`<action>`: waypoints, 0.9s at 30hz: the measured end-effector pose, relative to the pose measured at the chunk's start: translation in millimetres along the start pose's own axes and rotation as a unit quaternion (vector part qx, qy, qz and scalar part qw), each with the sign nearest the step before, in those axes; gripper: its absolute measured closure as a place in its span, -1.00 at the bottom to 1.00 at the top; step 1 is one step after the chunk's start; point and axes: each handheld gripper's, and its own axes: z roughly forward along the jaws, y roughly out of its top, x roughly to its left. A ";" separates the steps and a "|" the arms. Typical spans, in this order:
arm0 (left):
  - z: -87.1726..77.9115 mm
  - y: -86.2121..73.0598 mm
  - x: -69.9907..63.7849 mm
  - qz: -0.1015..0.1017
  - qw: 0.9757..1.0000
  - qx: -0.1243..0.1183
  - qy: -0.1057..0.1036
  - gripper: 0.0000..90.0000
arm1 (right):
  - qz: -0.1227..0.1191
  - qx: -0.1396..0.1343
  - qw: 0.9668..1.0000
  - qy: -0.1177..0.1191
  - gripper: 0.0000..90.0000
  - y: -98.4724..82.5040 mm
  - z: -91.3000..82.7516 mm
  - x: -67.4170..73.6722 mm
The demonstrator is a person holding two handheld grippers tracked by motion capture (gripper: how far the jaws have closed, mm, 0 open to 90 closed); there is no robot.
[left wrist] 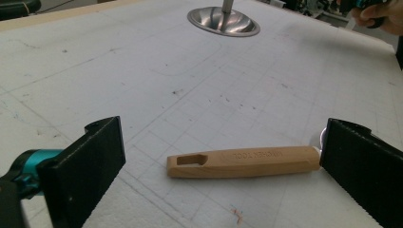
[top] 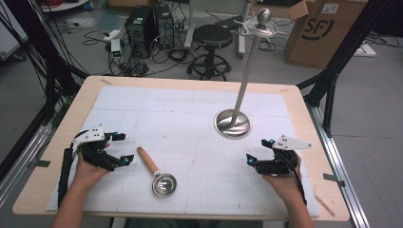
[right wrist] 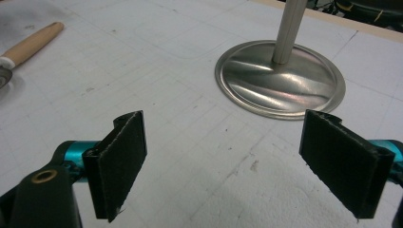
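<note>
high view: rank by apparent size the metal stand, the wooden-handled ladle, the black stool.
1. Metal stand: tall pole on a round base, largest.
2/3. Wooden-handled ladle and black stool: similar apparent size. The stool stands farther back on the floor, so I won't rank these two.

Black grippers (top: 122, 148), teal joints, grey plates

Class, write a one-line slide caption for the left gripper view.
Open left gripper facing a wooden-handled utensil lying on the white mat.

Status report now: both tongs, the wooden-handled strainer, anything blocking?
Left tongs open, empty, beside the strainer. Right tongs open, empty, near the metal stand. Handle flat on mat, nothing blocking.
</note>
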 end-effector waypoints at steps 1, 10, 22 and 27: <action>0.0 -0.2 0.7 0.000 1.000 0.001 0.001 -0.96 | 0.000 0.000 1.000 0.000 -0.67 0.0 0.0 0.0; -0.6 -0.5 -0.8 0.004 1.000 0.012 -0.003 -0.96 | 0.001 0.007 1.000 -0.001 -0.67 -2.7 3.5 -1.5; 0.5 -1.2 0.3 0.005 1.000 0.018 -0.004 -0.96 | 0.000 0.013 1.000 0.002 -0.67 -2.7 6.9 -1.9; -0.7 -0.7 0.0 0.008 1.000 0.017 -0.004 -0.96 | -0.003 0.012 1.000 0.002 -0.67 -2.4 6.5 -1.1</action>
